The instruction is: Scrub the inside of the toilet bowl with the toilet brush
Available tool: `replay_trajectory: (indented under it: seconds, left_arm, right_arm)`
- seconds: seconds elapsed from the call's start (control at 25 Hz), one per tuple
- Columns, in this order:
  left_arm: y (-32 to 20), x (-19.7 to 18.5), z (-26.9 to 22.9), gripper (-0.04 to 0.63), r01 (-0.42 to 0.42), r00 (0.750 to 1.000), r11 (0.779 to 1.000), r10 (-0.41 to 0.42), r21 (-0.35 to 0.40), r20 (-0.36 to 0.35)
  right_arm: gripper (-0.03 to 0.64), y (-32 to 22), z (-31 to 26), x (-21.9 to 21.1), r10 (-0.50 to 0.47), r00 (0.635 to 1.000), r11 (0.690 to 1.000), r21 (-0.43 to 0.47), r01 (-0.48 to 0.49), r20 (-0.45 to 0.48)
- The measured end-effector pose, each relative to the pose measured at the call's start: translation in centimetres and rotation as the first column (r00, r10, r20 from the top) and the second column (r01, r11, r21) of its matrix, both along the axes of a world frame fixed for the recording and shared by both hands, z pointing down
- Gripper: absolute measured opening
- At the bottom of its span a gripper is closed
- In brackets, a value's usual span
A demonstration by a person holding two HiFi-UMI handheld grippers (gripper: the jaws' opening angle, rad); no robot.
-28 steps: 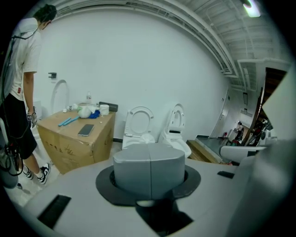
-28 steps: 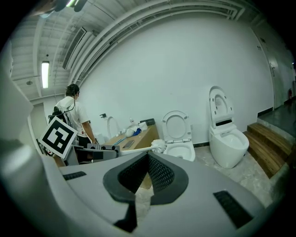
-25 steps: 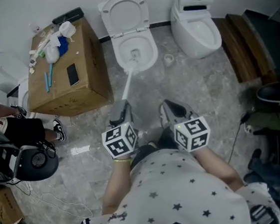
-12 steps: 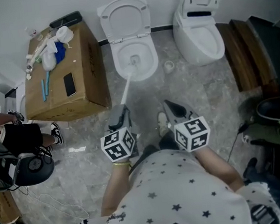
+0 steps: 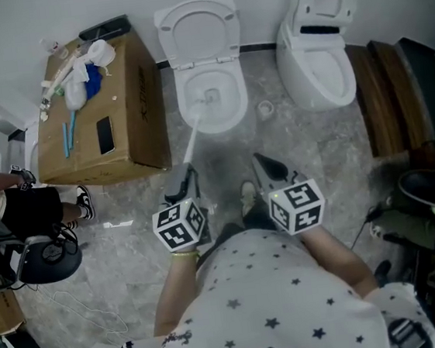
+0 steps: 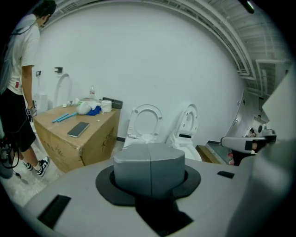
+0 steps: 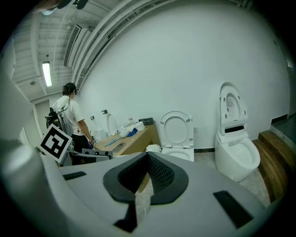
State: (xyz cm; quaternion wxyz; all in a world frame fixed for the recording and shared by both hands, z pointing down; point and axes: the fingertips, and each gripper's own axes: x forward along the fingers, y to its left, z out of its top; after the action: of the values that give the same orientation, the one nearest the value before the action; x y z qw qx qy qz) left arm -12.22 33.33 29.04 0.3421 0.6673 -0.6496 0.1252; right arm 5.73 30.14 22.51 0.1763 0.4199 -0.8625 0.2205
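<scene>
A white toilet (image 5: 230,117) stands with its lid up (image 5: 197,27) against the back wall. The toilet brush's white handle (image 5: 192,139) slants up from my left gripper (image 5: 184,173) into the bowl, where the brush head (image 5: 210,96) rests against the inside. The left gripper is shut on the handle's near end. In the left gripper view its grey pads (image 6: 149,159) meet at a seam and hide the handle. My right gripper (image 5: 263,164) hangs beside it, open and holding nothing. The right gripper view shows floor through the gap in the right gripper (image 7: 147,173).
A cardboard box (image 5: 131,132) left of the toilet carries a phone (image 5: 104,134), cloths and small tools. A second white toilet (image 5: 318,64) stands to the right, with wooden pallets (image 5: 383,88) beyond. A small roll (image 5: 265,109) lies between the toilets. A person (image 5: 18,207) stands at the left.
The head view has drifted a little, so the toilet sits slightly lower in frame. The brush head stays in the bowl with small shifts. Both grippers keep their places and states.
</scene>
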Motion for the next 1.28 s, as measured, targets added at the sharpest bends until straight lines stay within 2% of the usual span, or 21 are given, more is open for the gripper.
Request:
replay_trajectory:
  seconds: [0.52,1.0,1.28]
  left_arm:
    - [-4.6,2.5,1.2,0.147,0.072,0.997,0.997,-0.072,-0.021,0.008]
    - [-8.0,3.1,3.7,0.147,0.071,0.997,0.996,-0.069,-0.059,0.029]
    - [-11.3,2.2,5.9,0.147,0.053,0.998,0.994,-0.05,-0.091,0.039]
  right_arm:
    - [0.006,-6.0,0.7,2.7,-0.091,0.996,0.996,-0.002,0.091,-0.004]
    - [0.006,-8.5,2.7,4.5,-0.063,0.998,0.997,-0.034,0.063,-0.009]
    - [0.006,-12.3,3.9,4.0,-0.047,0.999,0.998,-0.034,0.046,-0.023]
